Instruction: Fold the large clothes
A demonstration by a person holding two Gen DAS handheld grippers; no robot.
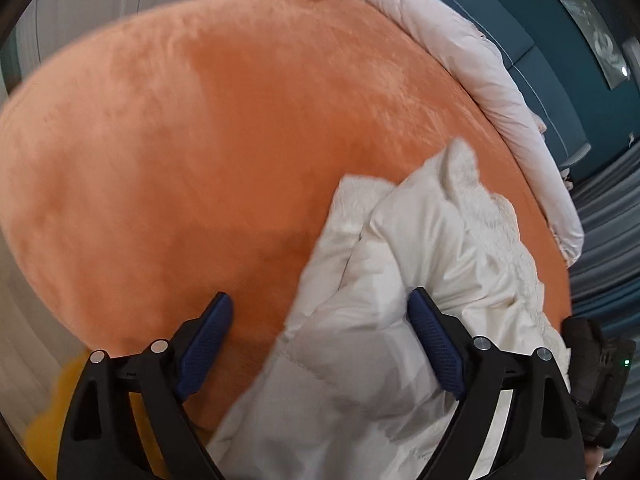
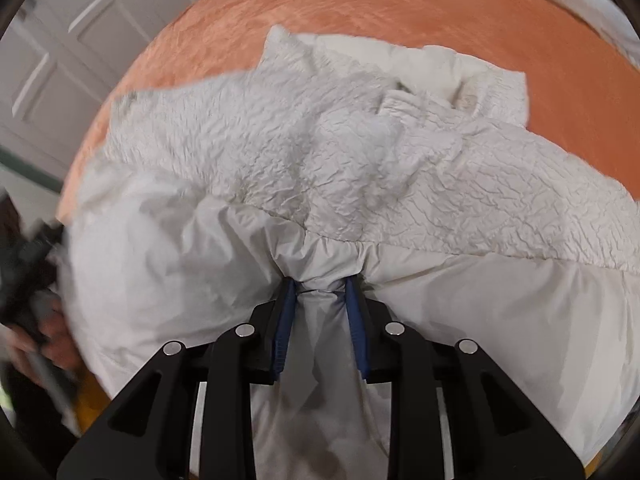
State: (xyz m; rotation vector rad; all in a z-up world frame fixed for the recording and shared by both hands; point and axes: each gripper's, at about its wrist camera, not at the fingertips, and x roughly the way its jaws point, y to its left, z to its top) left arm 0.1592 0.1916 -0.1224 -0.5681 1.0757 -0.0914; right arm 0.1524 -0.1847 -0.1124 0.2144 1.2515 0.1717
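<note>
A white puffy jacket (image 1: 404, 280) with a fleecy lining lies bunched on an orange plush bed cover (image 1: 200, 140). My left gripper (image 1: 320, 308) stands open above it, blue pads wide apart; the jacket's edge lies under the right pad and nothing is pinched. In the right wrist view the same jacket (image 2: 320, 160) spreads wide across the cover, crinkled lining up. My right gripper (image 2: 320, 286) is shut on a gathered fold of its smooth white shell, the cloth squeezed between the blue pads.
A pale pink quilt (image 1: 472, 80) is rolled along the bed's far edge, before a teal headboard (image 1: 560, 60). White panelled doors (image 2: 60, 40) stand at the left. A hand with the other gripper's dark body (image 2: 28, 280) is blurred at the left edge. Something yellow (image 1: 52, 400) lies below the cover.
</note>
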